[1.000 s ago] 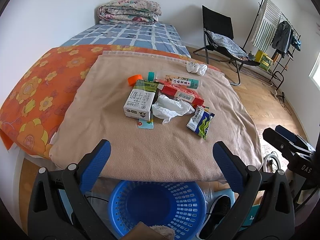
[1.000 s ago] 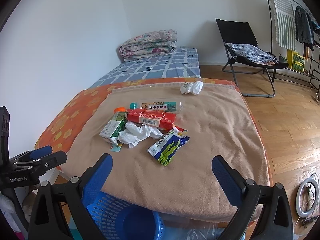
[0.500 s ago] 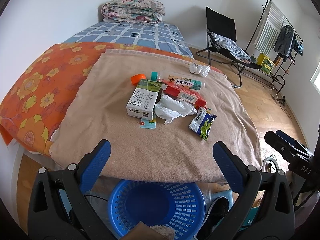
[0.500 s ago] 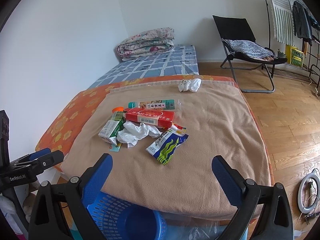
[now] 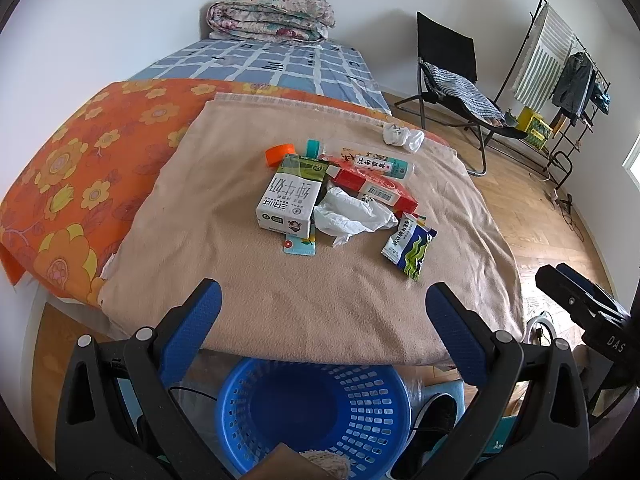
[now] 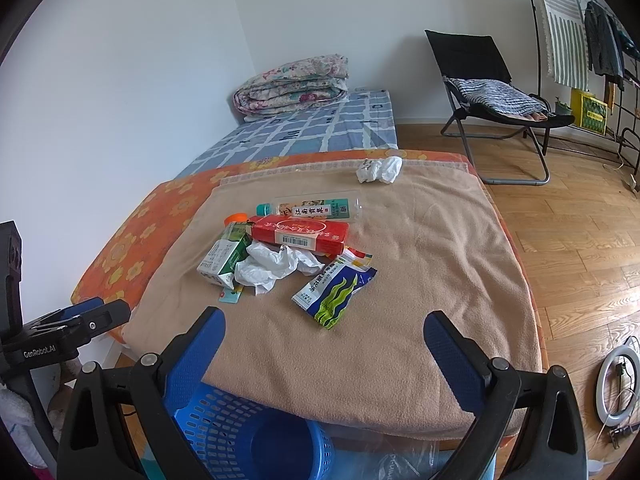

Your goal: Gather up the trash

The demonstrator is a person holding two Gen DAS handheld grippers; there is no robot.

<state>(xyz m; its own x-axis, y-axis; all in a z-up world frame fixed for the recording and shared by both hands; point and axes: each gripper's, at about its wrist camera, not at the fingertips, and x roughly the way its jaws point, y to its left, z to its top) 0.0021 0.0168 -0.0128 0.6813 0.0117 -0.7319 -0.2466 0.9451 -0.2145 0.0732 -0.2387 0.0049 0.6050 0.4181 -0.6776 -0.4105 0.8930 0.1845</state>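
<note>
I have both grippers held over the near edge of the bed, and each has its blue-padded fingers spread wide with nothing between them: the left gripper [image 5: 323, 306] and the right gripper [image 6: 324, 334] hover short of the trash. Going left to right across the tan blanket [image 5: 248, 280], I see an orange cap [image 5: 280, 155] at the far left of the pile, then a white-and-green milk carton [image 5: 290, 200] lying on its side, with a small teal card [image 5: 300, 245] poking out from under its near end. Touching the carton's right side is a crumpled white plastic bag [image 5: 350, 216], and behind that a red box [image 5: 376, 188] with a barcode, which lies against a clear bottle with a teal cap [image 6: 312, 210]. Just right of the bag lies a blue-and-green snack packet [image 5: 408, 250], apart from the rest. Farther back and to the right, near the blanket's far edge, sits a wad of white paper [image 5: 402, 138], well apart from the pile. Below the bed's near edge, between my left fingers, stands a blue plastic basket [image 5: 380, 408] with some scraps in its bottom.
</note>
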